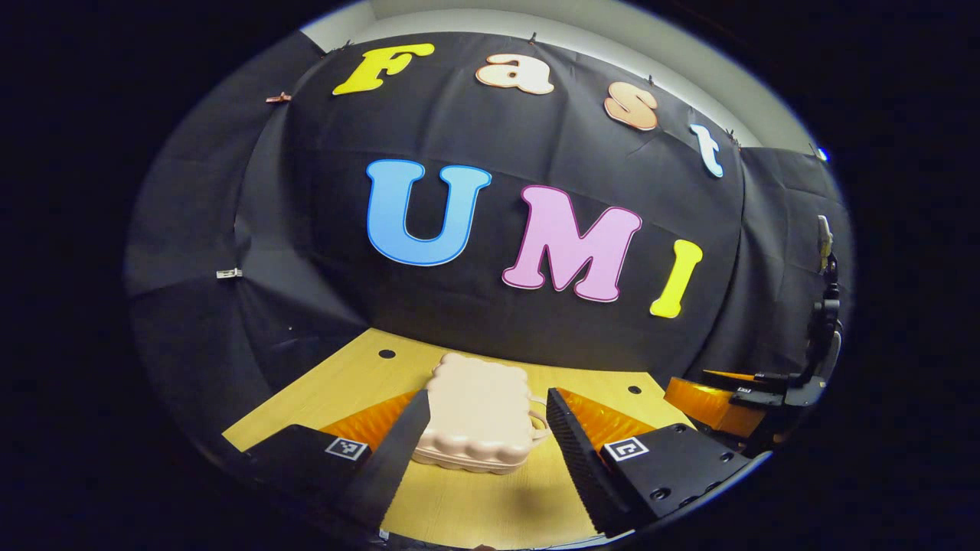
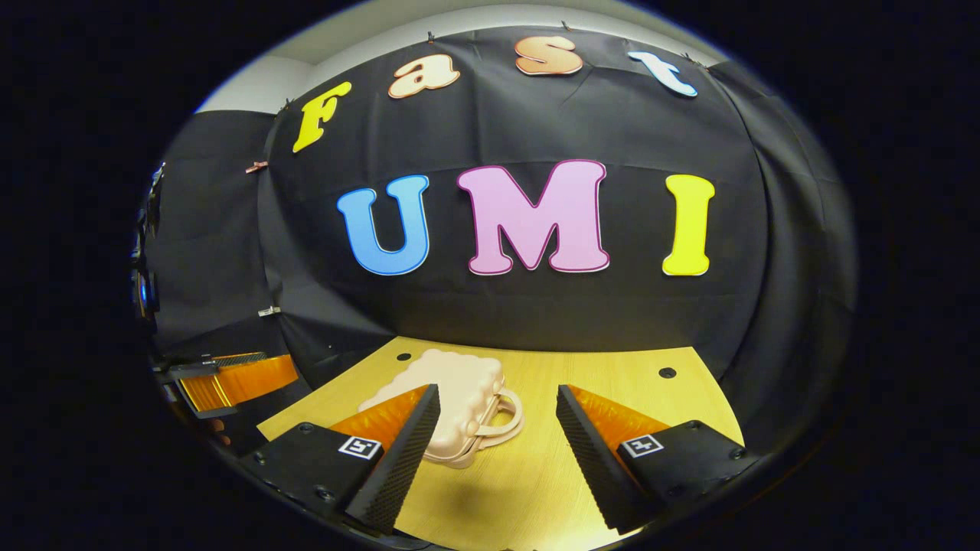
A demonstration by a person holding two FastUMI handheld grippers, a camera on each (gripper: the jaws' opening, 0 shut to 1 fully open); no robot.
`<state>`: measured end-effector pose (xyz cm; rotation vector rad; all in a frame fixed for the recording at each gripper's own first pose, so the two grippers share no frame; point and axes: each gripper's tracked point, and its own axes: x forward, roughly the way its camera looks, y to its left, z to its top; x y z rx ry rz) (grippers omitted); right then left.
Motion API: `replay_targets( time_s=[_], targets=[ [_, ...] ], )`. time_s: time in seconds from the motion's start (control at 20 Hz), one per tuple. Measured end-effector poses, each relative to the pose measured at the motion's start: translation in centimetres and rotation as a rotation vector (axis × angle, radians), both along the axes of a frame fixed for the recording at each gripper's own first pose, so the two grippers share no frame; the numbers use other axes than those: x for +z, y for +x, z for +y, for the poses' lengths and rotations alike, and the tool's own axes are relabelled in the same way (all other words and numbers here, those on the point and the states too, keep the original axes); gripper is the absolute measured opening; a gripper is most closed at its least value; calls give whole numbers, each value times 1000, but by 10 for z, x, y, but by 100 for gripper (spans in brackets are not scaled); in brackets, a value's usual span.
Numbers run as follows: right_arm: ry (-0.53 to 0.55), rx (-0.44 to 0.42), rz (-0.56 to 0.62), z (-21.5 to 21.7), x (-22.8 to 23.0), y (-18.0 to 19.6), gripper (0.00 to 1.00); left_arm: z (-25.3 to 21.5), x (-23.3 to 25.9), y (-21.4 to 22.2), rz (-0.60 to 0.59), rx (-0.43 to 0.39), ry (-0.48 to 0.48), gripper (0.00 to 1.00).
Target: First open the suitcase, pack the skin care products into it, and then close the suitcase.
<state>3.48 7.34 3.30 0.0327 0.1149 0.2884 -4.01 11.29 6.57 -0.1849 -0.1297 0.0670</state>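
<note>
The closed suitcase (image 1: 478,413) lies flat on the wooden table (image 1: 475,505), handle toward its right. The left gripper (image 1: 486,448) hovers spread wide before it, clutching nothing. The right gripper (image 2: 498,448), likewise released, hangs beside the handle (image 2: 501,417).

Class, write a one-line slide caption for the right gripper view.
Open right gripper poised above the wooden table, facing a closed cream suitcase lying flat.

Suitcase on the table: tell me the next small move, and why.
Probably bring the left gripper down toward the suitcase to start opening it: the case lies shut on the table, and both grippers hang open, touching nothing.
</note>
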Motion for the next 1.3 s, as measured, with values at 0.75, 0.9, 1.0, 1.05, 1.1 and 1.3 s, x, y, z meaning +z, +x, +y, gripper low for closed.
replay_targets(
  time_s=[0.75,0.9,1.0,1.05,1.1,1.3],
  targets=[
    [16,-83,-16,-13,-2,-24,97,0,-8,-16,10,-27,49,96],
    [17,-98,-19,-17,-2,-25,97,-3,-7,-18,7,-32,64,96],
    [22,-103,-10,-18,-5,-25,97,-5,-8,-18,12,-39,62,96],
    [22,-104,-8,-19,-6,-26,97,-3,-10,-19,15,-38,60,96],
    [21,-104,-5,-19,-7,-27,97,-4,-11,-20,18,-40,58,96],
    [18,-104,5,-17,-11,-30,97,-3,-15,-20,22,-37,60,96]
  ],
)
